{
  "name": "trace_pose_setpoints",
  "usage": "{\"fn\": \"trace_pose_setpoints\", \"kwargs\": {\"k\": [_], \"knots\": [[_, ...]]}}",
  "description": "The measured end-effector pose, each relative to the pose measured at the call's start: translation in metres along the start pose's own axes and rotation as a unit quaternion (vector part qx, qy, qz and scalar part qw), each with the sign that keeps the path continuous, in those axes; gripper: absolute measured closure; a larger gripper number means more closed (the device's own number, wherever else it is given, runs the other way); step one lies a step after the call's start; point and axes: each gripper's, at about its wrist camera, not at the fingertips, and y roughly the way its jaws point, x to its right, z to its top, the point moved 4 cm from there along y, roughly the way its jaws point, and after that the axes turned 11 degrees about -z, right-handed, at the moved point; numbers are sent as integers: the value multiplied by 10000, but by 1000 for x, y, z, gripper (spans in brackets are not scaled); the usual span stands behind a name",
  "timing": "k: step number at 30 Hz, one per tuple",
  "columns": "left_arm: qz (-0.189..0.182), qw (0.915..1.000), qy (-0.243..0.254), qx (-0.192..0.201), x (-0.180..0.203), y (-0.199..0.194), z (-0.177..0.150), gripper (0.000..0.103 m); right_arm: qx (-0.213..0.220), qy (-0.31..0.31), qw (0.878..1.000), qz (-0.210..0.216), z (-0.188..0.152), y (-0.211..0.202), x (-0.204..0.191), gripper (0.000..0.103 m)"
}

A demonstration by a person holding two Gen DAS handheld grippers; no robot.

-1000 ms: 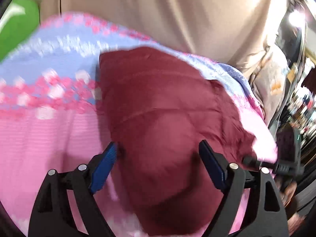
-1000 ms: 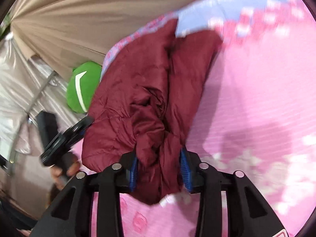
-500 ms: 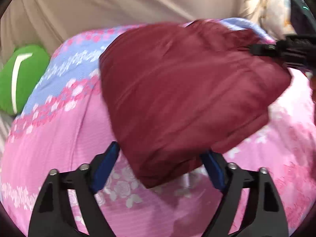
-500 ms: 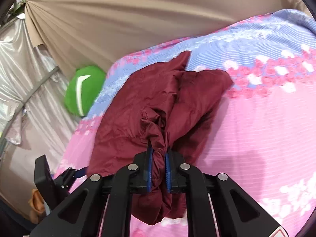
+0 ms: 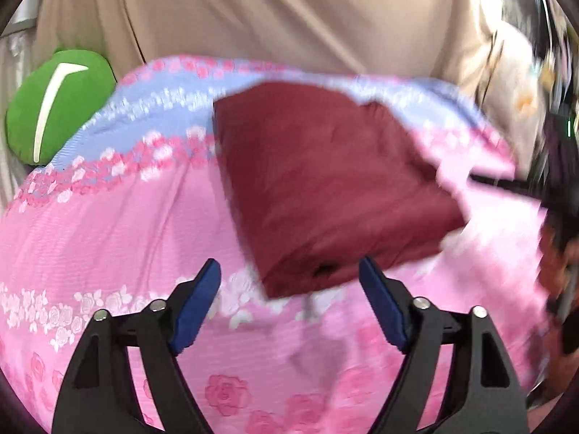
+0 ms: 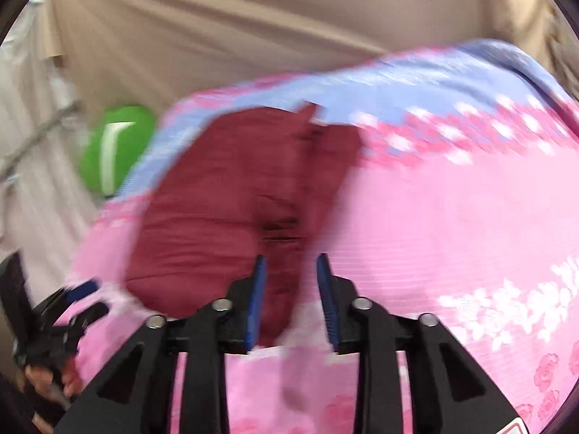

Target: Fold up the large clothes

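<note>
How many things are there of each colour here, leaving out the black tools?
Maroon: 1, the folded garment
Green: 1, the cushion
Pink and blue: 1, the floral bedspread
Beige: 1, the curtain
Total: 4

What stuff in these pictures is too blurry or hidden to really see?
- Dark red garment, both views: motion blur; which kind of clothing it is cannot be told.
- Its near edge, right wrist view: hidden behind the right tongs; whether the pads still touch it is unclear.
- Right tongs in the left wrist view: smeared and cut off by the right edge.
- Green cushion: its far side is hidden behind the pink bedcover.
</note>
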Motion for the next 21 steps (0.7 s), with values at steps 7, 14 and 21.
{"fn": "trace_pose_setpoints", "kwargs": {"k": [7, 14, 21], "knots": [[643, 9971, -95, -385, 8, 62, 24, 25, -772, -809, 9935, -214, -29, 69, -46, 99], [412, 9928, -770, -825, -20, 97, -4, 24, -578, -796, 9951, -139, 2, 52, -42, 99], [479, 9933, -751, -741, -16, 97, -4, 23, -237, -433, 9975, -499, 90, 93, -23, 95]]}}
